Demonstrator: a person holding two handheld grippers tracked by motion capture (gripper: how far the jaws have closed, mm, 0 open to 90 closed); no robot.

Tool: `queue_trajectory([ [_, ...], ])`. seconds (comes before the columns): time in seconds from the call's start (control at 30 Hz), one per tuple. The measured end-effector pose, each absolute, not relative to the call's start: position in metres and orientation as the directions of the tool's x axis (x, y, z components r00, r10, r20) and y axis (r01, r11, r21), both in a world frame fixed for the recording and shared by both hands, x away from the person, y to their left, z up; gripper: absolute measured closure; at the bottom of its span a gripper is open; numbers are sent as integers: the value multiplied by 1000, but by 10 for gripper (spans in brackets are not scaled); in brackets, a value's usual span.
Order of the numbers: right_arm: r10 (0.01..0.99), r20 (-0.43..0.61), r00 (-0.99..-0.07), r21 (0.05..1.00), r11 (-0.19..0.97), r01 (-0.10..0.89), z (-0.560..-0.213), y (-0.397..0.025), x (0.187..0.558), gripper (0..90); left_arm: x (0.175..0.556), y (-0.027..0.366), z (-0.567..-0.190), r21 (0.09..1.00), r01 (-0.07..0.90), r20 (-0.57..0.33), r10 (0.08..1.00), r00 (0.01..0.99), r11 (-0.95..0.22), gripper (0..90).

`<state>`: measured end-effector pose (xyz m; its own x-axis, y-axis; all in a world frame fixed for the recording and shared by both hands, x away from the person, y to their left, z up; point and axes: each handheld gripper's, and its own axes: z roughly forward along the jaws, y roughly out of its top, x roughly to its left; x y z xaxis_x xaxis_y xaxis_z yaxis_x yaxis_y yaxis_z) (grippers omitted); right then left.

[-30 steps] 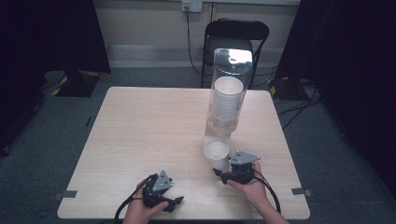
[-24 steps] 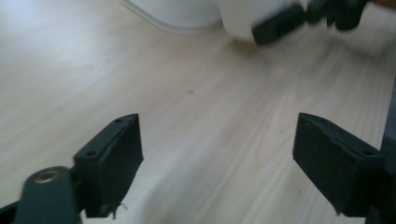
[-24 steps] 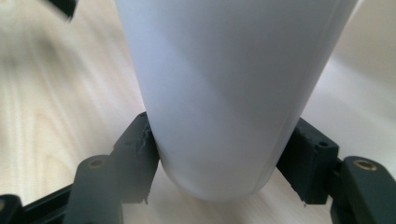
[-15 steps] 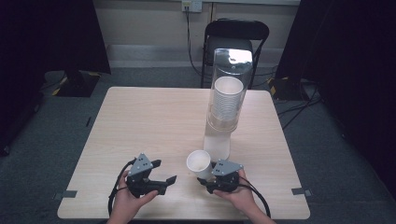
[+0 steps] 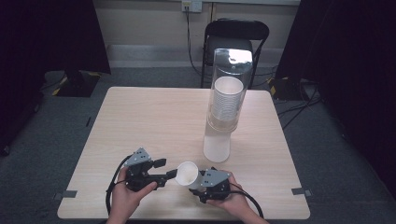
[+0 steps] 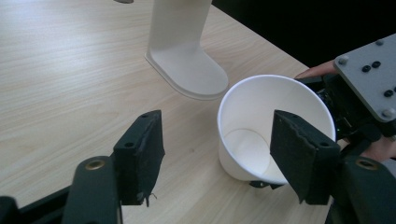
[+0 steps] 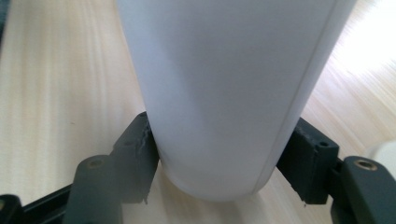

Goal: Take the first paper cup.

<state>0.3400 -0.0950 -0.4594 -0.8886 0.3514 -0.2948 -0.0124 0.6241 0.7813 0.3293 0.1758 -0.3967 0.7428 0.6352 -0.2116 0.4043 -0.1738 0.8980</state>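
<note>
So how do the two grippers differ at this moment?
The right gripper is shut on the white paper cup, holding it near its base; the left gripper is open and holds nothing. One pad of the left gripper reaches inside the cup's mouth, the other stays outside. Both are black, hand-held, low over the table.

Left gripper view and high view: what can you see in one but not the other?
Left gripper view alone: the cup's inside bottom, seen past open tongs. High view alone: a chair, the stack of cups in its clear tube, and both hands. Shared: the white cup, the table, the dispenser's white foot.
</note>
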Motion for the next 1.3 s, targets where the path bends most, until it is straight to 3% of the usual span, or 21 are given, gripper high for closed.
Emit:
queue_trajectory([
  [0.2,326,-291,-899,794,607,-37,-458,-89,337,348,329,171,-400,890,411,-201,640,741,-196,455],
  [0.33,310,-296,-903,789,612,-48,-458,-86,335,348,329,169,-403,862,477,-269,645,715,-169,479],
  [0.53,289,-303,-908,795,601,-74,-457,-79,332,345,327,167,-407,823,546,-325,659,678,-155,772],
  [0.63,289,-322,-902,788,609,-86,-456,-77,330,341,326,165,-406,807,569,-339,668,662,-154,847],
  [0.7,292,-325,-899,789,609,-88,-456,-77,330,336,326,167,-405,797,587,-365,664,652,-139,857],
  [0.8,333,-321,-887,797,600,-64,-456,-78,332,257,328,177,-402,798,592,-371,686,626,-108,859],
  [1.03,454,-256,-853,842,539,34,-450,-98,345,247,338,216,-399,795,606,-368,780,506,-18,853],
  [1.17,496,-242,-834,847,527,68,-448,-106,350,246,344,236,-403,789,614,-336,845,416,12,846],
  [1.3,513,-238,-824,846,526,83,-449,-110,354,247,346,241,-405,790,613,-316,867,385,16,832],
])
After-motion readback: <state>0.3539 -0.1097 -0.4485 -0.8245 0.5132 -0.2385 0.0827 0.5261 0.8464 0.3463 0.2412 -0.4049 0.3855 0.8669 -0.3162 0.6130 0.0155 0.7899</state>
